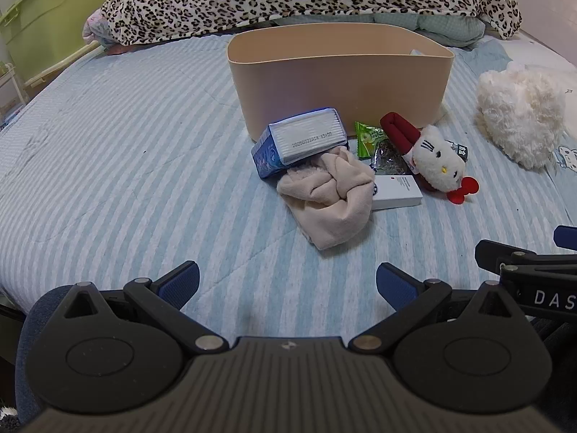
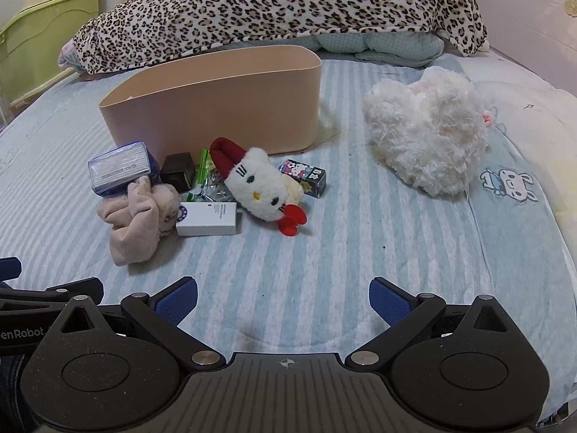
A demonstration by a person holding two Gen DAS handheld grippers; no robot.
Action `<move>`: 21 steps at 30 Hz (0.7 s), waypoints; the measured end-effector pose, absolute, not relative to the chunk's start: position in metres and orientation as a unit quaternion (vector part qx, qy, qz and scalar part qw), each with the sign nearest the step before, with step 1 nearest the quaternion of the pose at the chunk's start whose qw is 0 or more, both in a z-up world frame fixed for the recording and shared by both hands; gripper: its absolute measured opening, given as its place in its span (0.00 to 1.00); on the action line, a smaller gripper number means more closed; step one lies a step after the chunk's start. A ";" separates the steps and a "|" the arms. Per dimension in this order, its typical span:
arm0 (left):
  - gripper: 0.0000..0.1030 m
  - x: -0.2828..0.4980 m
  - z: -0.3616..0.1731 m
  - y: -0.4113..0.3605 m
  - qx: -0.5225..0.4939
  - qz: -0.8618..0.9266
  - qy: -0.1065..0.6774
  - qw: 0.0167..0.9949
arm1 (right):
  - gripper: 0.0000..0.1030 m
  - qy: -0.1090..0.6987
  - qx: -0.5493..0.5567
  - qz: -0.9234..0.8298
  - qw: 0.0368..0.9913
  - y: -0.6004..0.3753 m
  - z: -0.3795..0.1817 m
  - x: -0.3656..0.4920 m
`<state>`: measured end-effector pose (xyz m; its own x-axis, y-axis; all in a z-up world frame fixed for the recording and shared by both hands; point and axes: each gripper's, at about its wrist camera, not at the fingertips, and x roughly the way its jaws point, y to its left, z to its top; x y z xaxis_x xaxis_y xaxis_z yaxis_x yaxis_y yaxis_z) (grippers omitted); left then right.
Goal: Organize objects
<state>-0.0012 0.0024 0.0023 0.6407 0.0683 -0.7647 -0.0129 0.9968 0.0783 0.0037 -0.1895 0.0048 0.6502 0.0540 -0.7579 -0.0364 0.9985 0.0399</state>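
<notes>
Blue-and-white striped quilted bed cover (image 2: 324,252) fills both views, everything sits on the bed. Nearest: left tongs (image 1: 287,281) wide open, blue pads apart, holding nothing, hovering over bare stripes. Right tongs (image 2: 283,297) same, wide open, empty; the two sit side by side, each catching the other's black arm at its frame edge.

Just beyond, a cluster of small items. Crumpled beige cloth (image 1: 326,202) nearest, left of a white rectangular carton with a red dot (image 2: 208,218), touching it. Behind the cloth, a blue plastic-wrapped pack of white cotton pads (image 1: 299,140), tilted, leaning on the cloth. Small dark cube box (image 2: 177,171) just right of the pack. Green snack sachet (image 1: 369,136) and a clear crinkly packet (image 1: 389,160) between the carton and the bin. White plush cat toy with red bow and red legs (image 2: 258,187) lies on its back right of the carton. Small black cartoon-print box (image 2: 304,176) just right of the toy.

Farther: beige oval plastic storage bin (image 2: 230,97), upright, directly behind the cluster. White fluffy plush pillow (image 2: 427,130) well right of the bin. Far edge: leopard-print blanket (image 2: 274,3) heaped across the bed. Green plastic cabinet (image 1: 54,18) far left, off the bed.
</notes>
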 end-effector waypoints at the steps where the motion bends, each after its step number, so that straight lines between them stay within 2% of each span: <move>1: 1.00 -0.001 0.002 0.002 0.033 0.023 0.423 0.905 | 1.00 0.417 0.011 0.025 0.908 -0.190 0.005 0.004; 21: 1.00 0.002 0.003 0.003 0.028 0.022 0.423 0.905 | 1.00 0.421 0.013 0.019 0.907 -0.191 0.005 0.007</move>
<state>0.0023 0.0026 0.0028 0.6408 0.0627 -0.7651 -0.0160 0.9975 0.0683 0.0068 -0.1912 0.0047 0.6443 0.0452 -0.7634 -0.0230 0.9989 0.0398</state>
